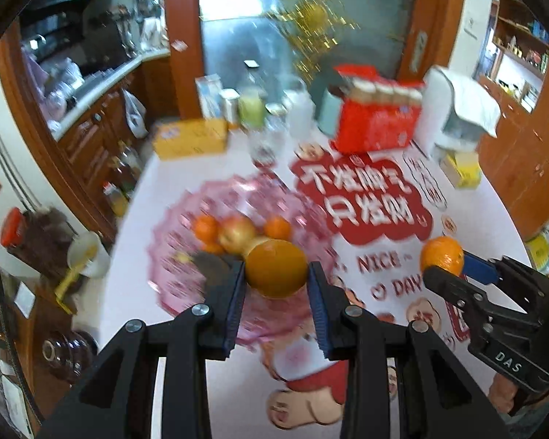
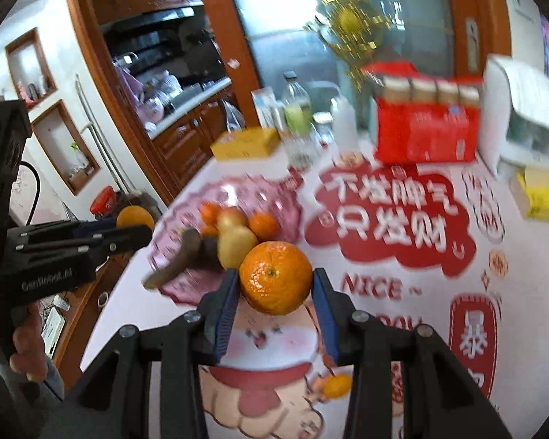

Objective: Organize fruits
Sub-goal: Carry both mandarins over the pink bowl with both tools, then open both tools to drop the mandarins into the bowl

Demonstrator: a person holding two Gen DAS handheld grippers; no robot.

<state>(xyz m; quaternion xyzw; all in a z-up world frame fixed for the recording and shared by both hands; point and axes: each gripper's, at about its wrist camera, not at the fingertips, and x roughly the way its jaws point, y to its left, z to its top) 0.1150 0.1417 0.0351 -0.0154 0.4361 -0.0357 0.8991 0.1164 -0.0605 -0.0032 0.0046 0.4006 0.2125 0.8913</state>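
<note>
Gripping oranges — left gripper (image 1: 276,274), right gripper (image 2: 274,280)

The pink bowl (image 1: 172,219) looks like glossy cut glass or clear plastic (which one is unclear); the tablecloth (image 2: 402,278) is smooth printed sheet, both oranges (image 2: 275,277) have dimpled shiny peel, and the cabinets (image 1: 91,139) are polished wood

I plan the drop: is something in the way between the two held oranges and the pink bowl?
Nothing visible. The left gripper and right gripper each hold an orange above the table, with open air toward the pink bowl.
</note>
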